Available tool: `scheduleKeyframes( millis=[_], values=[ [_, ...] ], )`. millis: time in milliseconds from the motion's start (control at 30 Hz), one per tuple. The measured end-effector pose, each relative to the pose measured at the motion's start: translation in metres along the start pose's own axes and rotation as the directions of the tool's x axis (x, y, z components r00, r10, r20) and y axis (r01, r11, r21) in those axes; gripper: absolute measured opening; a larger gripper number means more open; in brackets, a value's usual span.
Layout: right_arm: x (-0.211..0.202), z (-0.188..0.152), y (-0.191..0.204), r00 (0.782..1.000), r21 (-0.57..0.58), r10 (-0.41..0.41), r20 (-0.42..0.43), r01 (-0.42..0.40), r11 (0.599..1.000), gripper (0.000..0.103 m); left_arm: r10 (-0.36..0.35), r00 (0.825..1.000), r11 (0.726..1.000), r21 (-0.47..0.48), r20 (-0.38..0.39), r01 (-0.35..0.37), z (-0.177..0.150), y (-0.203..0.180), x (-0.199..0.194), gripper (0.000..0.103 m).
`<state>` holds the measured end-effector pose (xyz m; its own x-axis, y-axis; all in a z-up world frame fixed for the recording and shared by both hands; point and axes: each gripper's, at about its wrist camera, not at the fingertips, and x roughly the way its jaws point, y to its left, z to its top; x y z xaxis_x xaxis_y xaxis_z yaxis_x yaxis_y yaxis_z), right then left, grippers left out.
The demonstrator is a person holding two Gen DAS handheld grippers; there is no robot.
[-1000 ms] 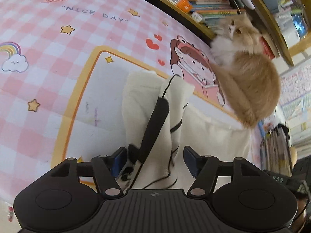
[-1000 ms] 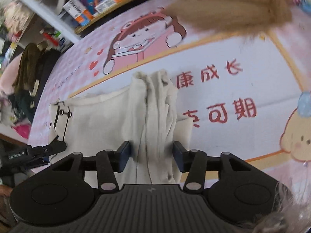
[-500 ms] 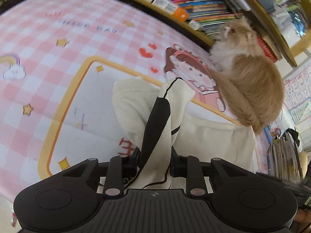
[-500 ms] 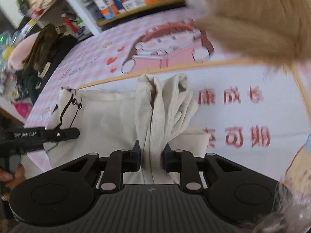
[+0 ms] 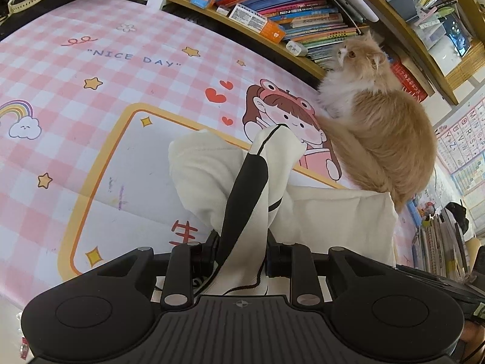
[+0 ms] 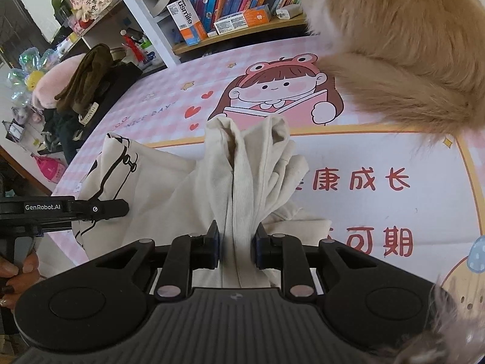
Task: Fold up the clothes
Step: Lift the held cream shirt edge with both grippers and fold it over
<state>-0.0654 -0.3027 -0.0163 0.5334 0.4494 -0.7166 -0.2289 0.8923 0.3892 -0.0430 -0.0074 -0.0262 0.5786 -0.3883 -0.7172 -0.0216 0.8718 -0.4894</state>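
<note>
desk [image 5: 75, 97] under both tools | cat [image 5: 388, 133] ahead-right of left tool, at garment's edge | garment [image 5: 333, 221] bunched, part lifted, fold unfinished | left tool [image 5: 239, 253] pinches printed end | right tool [image 6: 236, 247] pinches ribbed end

Left claw [image 5: 241, 256] and right claw [image 6: 235, 244] are each clamped on a bunch of cream garment [image 6: 242, 182].

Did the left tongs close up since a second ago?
Yes. The left tongs were open beside the cream garment a second ago. Now they pinch its bunched edge, lifted off the pink mat.
</note>
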Motion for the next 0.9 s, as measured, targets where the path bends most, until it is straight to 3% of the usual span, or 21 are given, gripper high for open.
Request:
scheduleKeyframes(
  millis=[300, 567, 900],
  values=[
    [0.001, 0.002, -0.002, 1.0, -0.004, 0.018, -0.005, -0.018, 1.0, 0.02, 0.008, 1.0, 1.0, 0.0, 0.012, -0.008, -0.001, -0.001, -0.004, 0.025],
    [0.004, 0.005, 0.011, 1.0, 0.019, -0.017, 0.013, 0.017, 1.0, 0.02, -0.026, 1.0, 0.999, 0.047, 0.007, 0.025, 0.009, 0.004, -0.003, 0.025],
    [0.023, 0.023, 0.044, 0.996, 0.049, -0.08, 0.044, 0.078, 0.996, 0.019, -0.112, 0.994, 0.989, 0.093, -0.01, 0.112, 0.065, 0.044, 0.004, 0.025]
  ],
)
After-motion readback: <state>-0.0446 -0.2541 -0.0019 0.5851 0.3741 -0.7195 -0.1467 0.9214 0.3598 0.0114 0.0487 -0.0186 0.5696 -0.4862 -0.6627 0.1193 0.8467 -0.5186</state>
